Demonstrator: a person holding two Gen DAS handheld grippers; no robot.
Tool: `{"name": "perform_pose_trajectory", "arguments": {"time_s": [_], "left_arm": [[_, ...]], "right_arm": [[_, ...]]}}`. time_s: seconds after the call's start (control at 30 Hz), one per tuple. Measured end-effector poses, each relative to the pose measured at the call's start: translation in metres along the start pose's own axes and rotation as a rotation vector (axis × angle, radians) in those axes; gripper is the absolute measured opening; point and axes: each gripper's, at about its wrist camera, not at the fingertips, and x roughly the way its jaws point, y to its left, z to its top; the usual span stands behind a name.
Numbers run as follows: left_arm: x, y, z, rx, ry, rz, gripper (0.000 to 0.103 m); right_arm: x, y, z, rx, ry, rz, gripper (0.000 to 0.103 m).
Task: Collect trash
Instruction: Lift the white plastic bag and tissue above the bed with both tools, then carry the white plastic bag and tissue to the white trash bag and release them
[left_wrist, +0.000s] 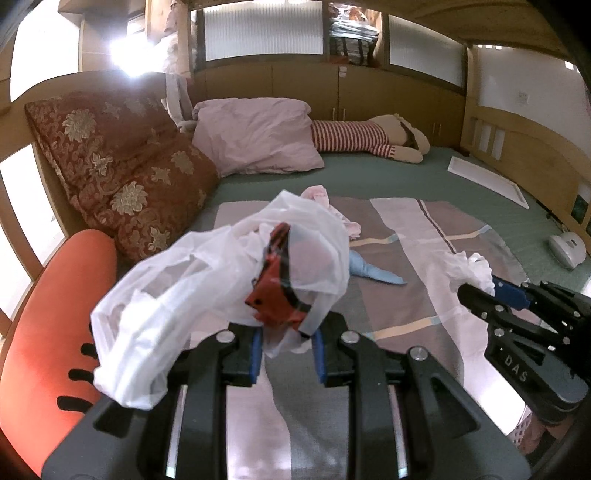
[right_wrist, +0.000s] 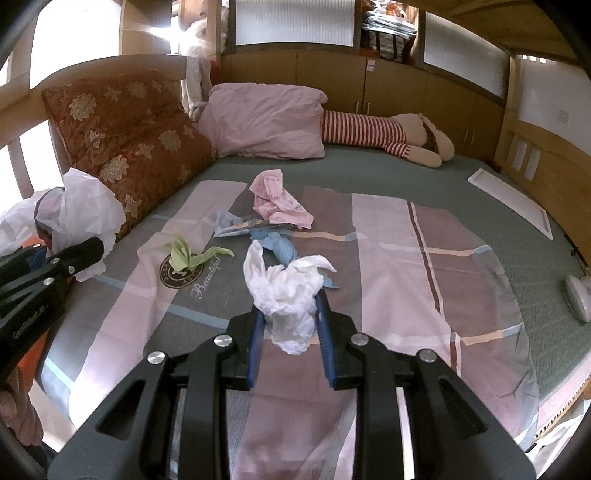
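The bed (right_wrist: 424, 173) carries a striped patchwork blanket (right_wrist: 388, 258), with a red floral cushion (right_wrist: 133, 147) and a pink pillow (right_wrist: 266, 122) at its far left and a striped plush doll (right_wrist: 373, 136) lying along the far edge. The left tool (left_wrist: 284, 354) is closed on a translucent white plastic bag (left_wrist: 177, 291), which bulges up and to the left of the fingers; a red wrapper (left_wrist: 273, 291) shows through the bag wall directly above the jaws. The right tool (right_wrist: 291, 332) is clamped on a crumpled white tissue (right_wrist: 288, 291), which fills the gap between the blue pads and rises above them. On the blanket beyond the right tool lie a pink wrapper (right_wrist: 277, 203), a light blue wrapper (right_wrist: 236, 227), a twisted blue paper (right_wrist: 280, 247) just behind the tissue, and a green paper scrap (right_wrist: 188, 254) to the left.
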Motion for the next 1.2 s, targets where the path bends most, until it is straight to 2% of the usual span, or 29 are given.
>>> {"name": "perform_pose_trajectory", "arguments": {"time_s": [0.37, 0.5, 0.6, 0.67, 0.73, 0.9, 1.03, 1.1, 1.13, 1.17, 1.2], "left_arm": [[0.002, 0.001, -0.001, -0.002, 0.006, -0.005, 0.022], [0.003, -0.003, 0.001, 0.008, 0.0, -0.056, 0.022], [-0.002, -0.018, 0.001, 0.024, -0.012, -0.155, 0.022], [-0.011, -0.041, 0.0, 0.082, -0.014, -0.25, 0.022], [-0.027, -0.072, -0.001, 0.164, -0.037, -0.312, 0.022], [-0.082, -0.194, -0.016, 0.426, -0.035, -0.639, 0.022], [-0.119, -0.304, -0.036, 0.541, 0.096, -0.948, 0.022], [-0.13, -0.352, -0.053, 0.571, 0.167, -1.038, 0.024], [-0.132, -0.372, -0.061, 0.572, 0.207, -1.073, 0.026], [-0.13, -0.393, -0.071, 0.569, 0.28, -1.114, 0.039], [-0.124, -0.412, -0.083, 0.572, 0.369, -1.139, 0.068]], "right_arm": [[0.0, -0.001, 0.0, 0.0, 0.0, 0.001, 0.027], [-0.017, -0.017, 0.001, 0.042, -0.031, -0.01, 0.027], [-0.054, -0.049, -0.006, 0.11, -0.073, -0.029, 0.027], [-0.087, -0.075, -0.02, 0.144, -0.102, -0.075, 0.027], [-0.125, -0.111, -0.048, 0.164, -0.105, -0.17, 0.027], [-0.211, -0.207, -0.134, 0.291, -0.033, -0.422, 0.027], [-0.263, -0.264, -0.198, 0.405, 0.038, -0.577, 0.027], [-0.28, -0.285, -0.22, 0.467, 0.065, -0.62, 0.03], [-0.285, -0.293, -0.229, 0.488, 0.082, -0.636, 0.035], [-0.289, -0.297, -0.234, 0.5, 0.096, -0.651, 0.044], [-0.293, -0.301, -0.238, 0.51, 0.101, -0.67, 0.05]]}}
